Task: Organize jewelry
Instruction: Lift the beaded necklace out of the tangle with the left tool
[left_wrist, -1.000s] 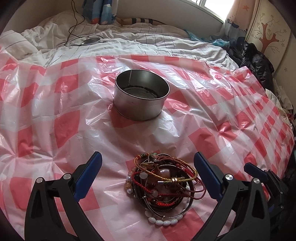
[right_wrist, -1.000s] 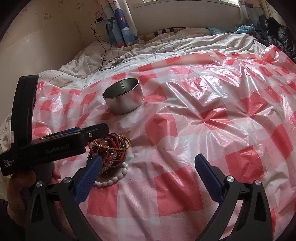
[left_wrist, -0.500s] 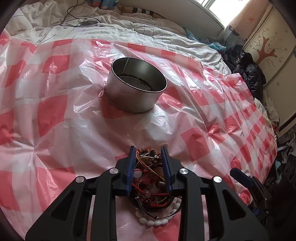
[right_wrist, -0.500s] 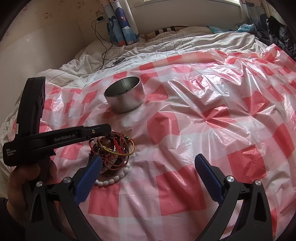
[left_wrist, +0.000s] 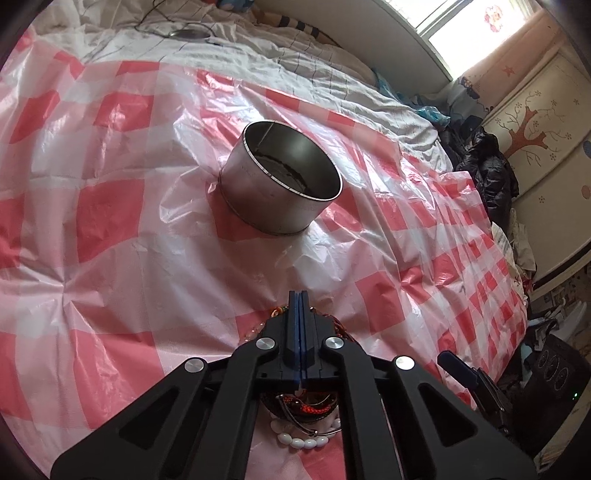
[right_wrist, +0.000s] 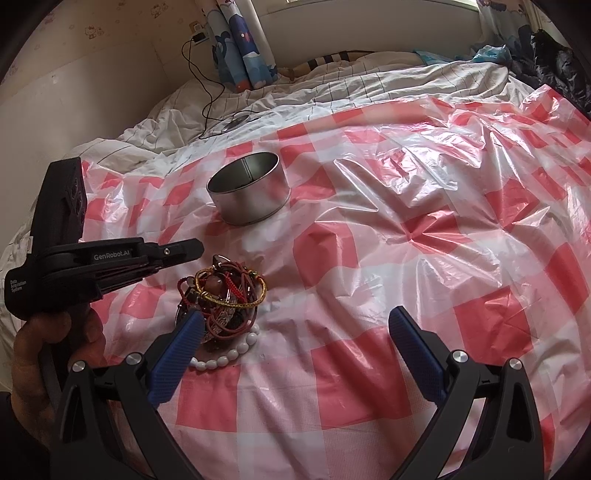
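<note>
Blue-padded left tongs (left_wrist: 300, 295) have just been closing and now show their pads pressed flat together, with no gap left; a second ago they stood wide over the jewellery pile (right_wrist: 225, 295), and half a second ago they were narrowed around its top. From the right wrist view their tip hangs above and just beside the tangle of red cords, gold bangle and beads, and nothing hangs from it; whether a thin strand is pinched between the pads cannot be told, but the grab looks to have missed or slipped off. The pile sits on the checked plastic sheet (right_wrist: 369, 258) spread over the bed, with the white bead bracelet (right_wrist: 221, 358) at its near edge; the metal tin (right_wrist: 248, 194) stands well apart beyond it, seemingly with no jewellery in it. The right tongs (right_wrist: 299, 350) hang wide open, holding nothing, one pad just in front of the pile. Sorting looks barely begun; a fresh, lower grab at one bangle is probably needed.
</note>
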